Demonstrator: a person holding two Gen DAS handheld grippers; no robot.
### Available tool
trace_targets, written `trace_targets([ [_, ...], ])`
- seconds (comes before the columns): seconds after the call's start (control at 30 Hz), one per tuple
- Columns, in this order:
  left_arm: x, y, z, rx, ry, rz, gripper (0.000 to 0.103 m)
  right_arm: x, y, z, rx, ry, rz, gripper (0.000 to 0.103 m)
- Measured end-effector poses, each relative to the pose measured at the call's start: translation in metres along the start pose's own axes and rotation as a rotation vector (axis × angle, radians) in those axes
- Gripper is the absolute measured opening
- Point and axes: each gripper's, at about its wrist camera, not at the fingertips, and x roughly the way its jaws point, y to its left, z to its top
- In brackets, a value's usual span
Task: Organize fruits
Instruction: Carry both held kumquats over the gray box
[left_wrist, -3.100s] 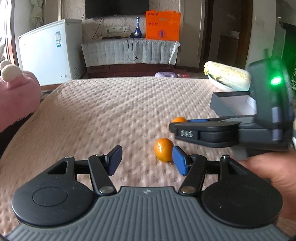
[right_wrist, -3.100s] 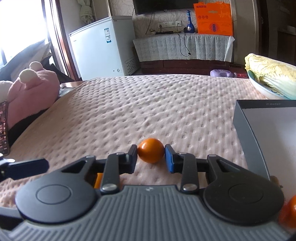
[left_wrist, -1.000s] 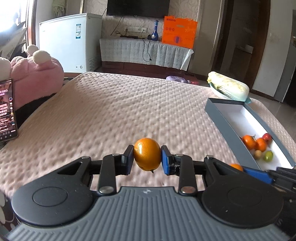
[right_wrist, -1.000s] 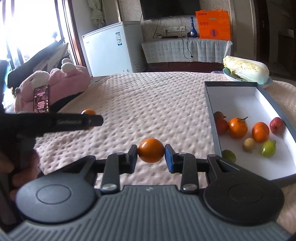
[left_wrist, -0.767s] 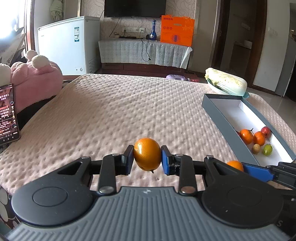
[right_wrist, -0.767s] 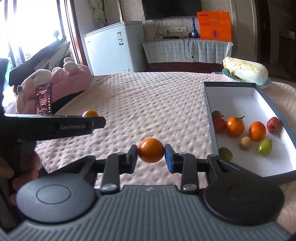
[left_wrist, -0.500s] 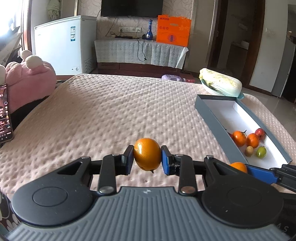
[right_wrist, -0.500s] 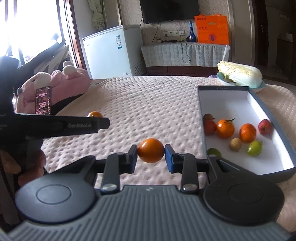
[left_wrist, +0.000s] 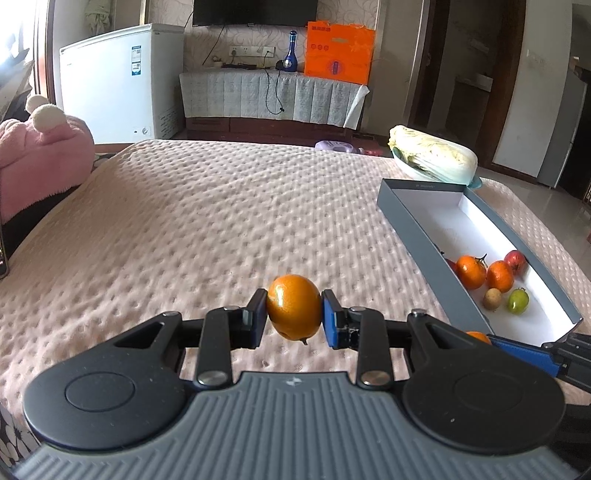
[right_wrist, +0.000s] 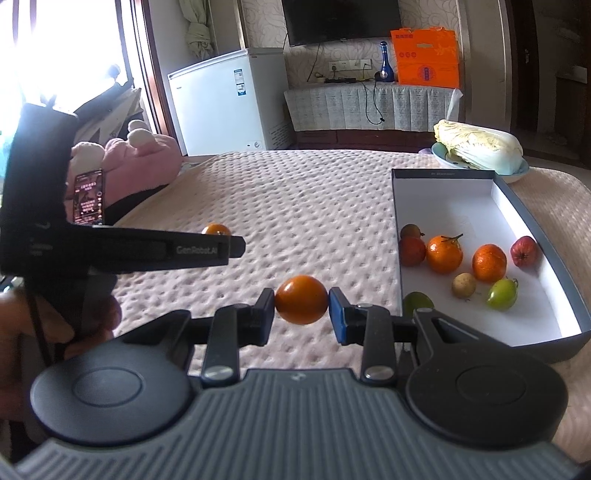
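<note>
My left gripper (left_wrist: 293, 314) is shut on a small orange (left_wrist: 291, 310), held above the pink bed cover. My right gripper (right_wrist: 301, 301) is shut on a second orange (right_wrist: 301, 297), also in the air. A grey box with a white inside (right_wrist: 546, 236) lies to the right and holds several small fruits, among them two oranges (right_wrist: 444, 254), a red one (right_wrist: 523, 251) and a green one (right_wrist: 501, 293). In the right wrist view the left gripper (right_wrist: 229, 240) shows side-on at the left. In the left wrist view the box (left_wrist: 417, 221) is at the right.
A cabbage in a bowl (left_wrist: 432, 158) sits just behind the box. A pink plush toy (left_wrist: 40, 136) and a phone (right_wrist: 88, 197) lie at the bed's left edge. A hand (right_wrist: 22, 332) holds the left gripper's grip. A white freezer (left_wrist: 110, 77) stands beyond the bed.
Three seconds ago both oranges lay on the cover between open jaws; now each is gripped and lifted. Over the last second the left gripper drifted right, nearer the box. The right gripper stayed put.
</note>
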Motion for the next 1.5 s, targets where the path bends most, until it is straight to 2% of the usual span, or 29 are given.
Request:
trace_targets([
  [0.3,0.003,0.002,-0.004,0.071,0.004,0.035,0.036,0.009,0.002,-0.001,0.005,0.029,0.033,0.035],
  [0.5,-0.007,0.011,0.001,0.068,-0.028,0.008,0.036,0.006,0.003,0.005,0.004,0.006,0.055,0.035],
  [0.7,-0.002,0.013,0.003,0.07,-0.008,0.005,0.036,0.012,0.014,0.005,-0.046,0.019,0.086,0.035],
  [0.87,-0.004,0.013,0.003,0.055,-0.006,-0.018,0.036,0.01,0.009,0.014,-0.015,-0.013,0.082,0.035],
  [1.0,-0.003,0.006,0.002,0.076,-0.008,-0.034,0.036,0.011,0.008,0.025,-0.055,-0.035,0.096,0.035],
  [1.33,-0.004,0.006,0.007,0.053,-0.012,-0.057,0.036,0.026,0.0,0.034,-0.087,-0.003,0.134,0.035],
  [1.5,-0.001,0.007,0.01,0.042,-0.018,-0.042,0.036,0.032,-0.003,0.031,-0.081,0.024,0.132,0.035],
])
